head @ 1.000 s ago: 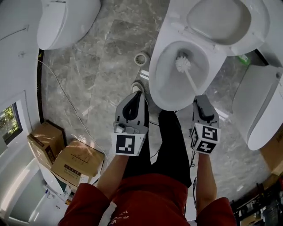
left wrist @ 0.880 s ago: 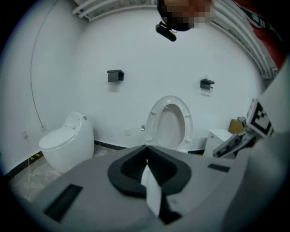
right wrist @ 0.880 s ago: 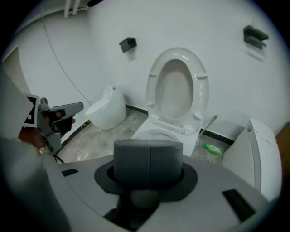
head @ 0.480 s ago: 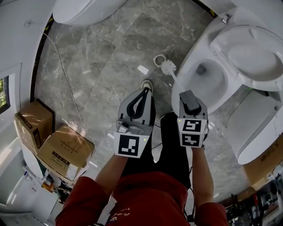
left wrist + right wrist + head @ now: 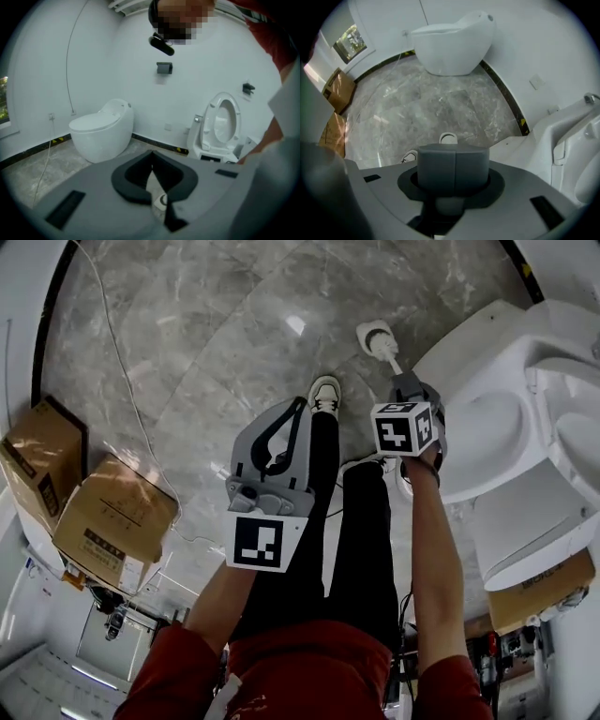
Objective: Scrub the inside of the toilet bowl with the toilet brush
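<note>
From the head view, I am pinching the toilet brush (image 5: 380,337) in my right gripper (image 5: 409,383), outside the toilet bowl (image 5: 459,371), over the grey marble floor (image 5: 206,343). Left gripper view: my left gripper (image 5: 150,165) is pressing its jaws together, empty, facing a white wall (image 5: 93,56). Right gripper view: jaws are clamping the handle above marble.

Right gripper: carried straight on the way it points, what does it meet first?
Probably the white brush holder on the floor: the right gripper points down, and the toilet brush it holds seems to reach it.
</note>
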`<state>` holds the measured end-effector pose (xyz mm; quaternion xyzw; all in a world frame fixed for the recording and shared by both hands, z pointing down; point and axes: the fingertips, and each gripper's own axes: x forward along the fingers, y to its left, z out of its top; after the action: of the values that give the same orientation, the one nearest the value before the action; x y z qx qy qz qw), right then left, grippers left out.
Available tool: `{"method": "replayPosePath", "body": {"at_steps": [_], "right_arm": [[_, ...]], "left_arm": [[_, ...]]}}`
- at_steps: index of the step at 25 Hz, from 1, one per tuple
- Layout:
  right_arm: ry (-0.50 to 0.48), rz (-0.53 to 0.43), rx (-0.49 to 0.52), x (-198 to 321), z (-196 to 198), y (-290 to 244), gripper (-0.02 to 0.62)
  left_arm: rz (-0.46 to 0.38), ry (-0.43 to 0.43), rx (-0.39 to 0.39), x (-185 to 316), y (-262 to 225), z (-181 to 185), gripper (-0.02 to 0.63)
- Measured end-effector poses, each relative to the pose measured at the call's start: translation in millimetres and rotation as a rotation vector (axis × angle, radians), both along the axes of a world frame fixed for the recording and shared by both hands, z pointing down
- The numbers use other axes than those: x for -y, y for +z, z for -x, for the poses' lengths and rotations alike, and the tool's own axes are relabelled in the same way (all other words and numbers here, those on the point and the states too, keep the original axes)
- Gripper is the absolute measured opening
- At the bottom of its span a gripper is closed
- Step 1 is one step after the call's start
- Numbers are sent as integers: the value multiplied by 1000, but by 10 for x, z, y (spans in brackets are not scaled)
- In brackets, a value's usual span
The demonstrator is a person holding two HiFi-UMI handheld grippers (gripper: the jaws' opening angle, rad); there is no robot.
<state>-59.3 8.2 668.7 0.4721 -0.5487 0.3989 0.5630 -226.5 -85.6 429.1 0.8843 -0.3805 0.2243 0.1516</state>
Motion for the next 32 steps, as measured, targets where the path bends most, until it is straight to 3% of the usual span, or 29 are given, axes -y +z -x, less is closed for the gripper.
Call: {"method": "replayPosePath", "body": {"at_steps": [7, 12, 13, 15, 17, 24, 29, 32], "right_arm": [[-19, 79, -6, 127, 50, 640, 147], [-12, 76, -1, 265, 124, 709, 152], [0, 85, 25, 254, 157, 702, 171], [42, 102, 90, 213, 208, 650, 294], [100, 77, 132, 221, 203, 502, 311], [254, -54, 217, -131, 145, -749, 325], [426, -259, 252, -394, -296, -2087, 325], [522, -404, 244, -812, -737, -3111, 325]], "left_arm": [[29, -62, 3, 146, 219, 264, 0], [25, -47, 1, 205, 184, 235, 0], [23, -43, 2, 204, 161, 209, 0], [16, -28, 12, 191, 89, 134, 0], [9, -9, 27, 174, -6, 56, 0], [56, 42, 33, -58, -797, -333, 0], [-78, 129, -58, -37, -1684, -991, 0], [-156, 164, -126, -307, -2333, -1420, 0]]}}
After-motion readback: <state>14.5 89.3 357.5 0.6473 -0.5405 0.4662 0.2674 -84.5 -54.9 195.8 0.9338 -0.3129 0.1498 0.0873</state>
